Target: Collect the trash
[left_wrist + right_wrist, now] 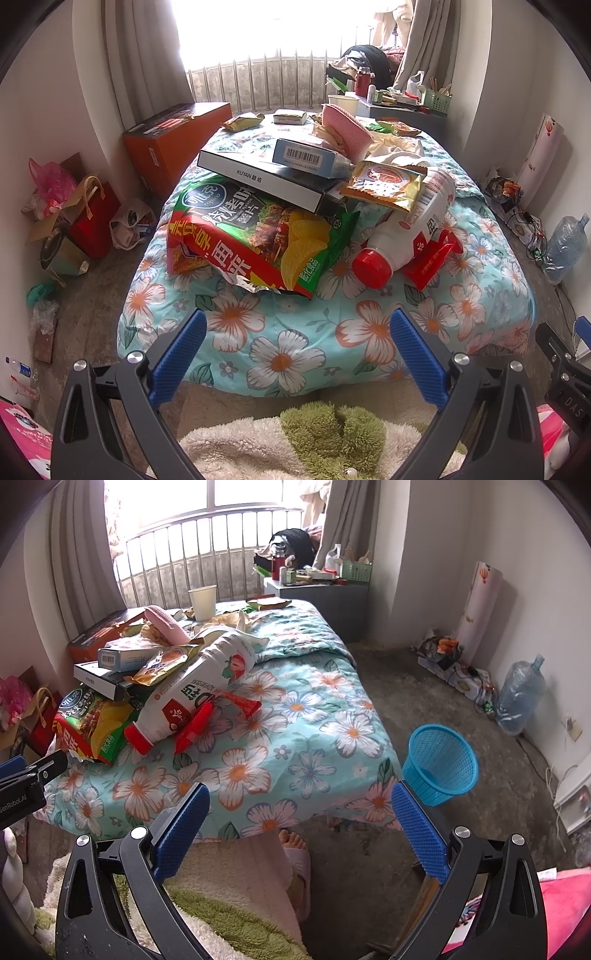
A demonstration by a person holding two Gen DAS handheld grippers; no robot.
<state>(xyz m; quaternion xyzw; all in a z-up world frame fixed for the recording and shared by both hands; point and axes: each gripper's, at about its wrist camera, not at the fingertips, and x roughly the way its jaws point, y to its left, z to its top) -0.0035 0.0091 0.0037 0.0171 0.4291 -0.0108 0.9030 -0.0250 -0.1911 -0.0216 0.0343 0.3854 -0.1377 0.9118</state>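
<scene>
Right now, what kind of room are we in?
Most likely a bedroom. There is a bed with a flowery quilt, curtains by a bright window, and a cluttered bedside cabinet. Snack wrappers and boxes are piled on the bed.

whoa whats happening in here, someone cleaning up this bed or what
A person holds a two-finger gripper in each hand, facing a bed piled with trash. The left gripper and right gripper both hang open near the foot of the bed, gripping nothing. A chip bag, a white bottle with a red cap, boxes and snack wrappers still lie on the floral cover. A blue basket stands empty on the floor beside the bed, so collecting seems not to have begun.
</scene>
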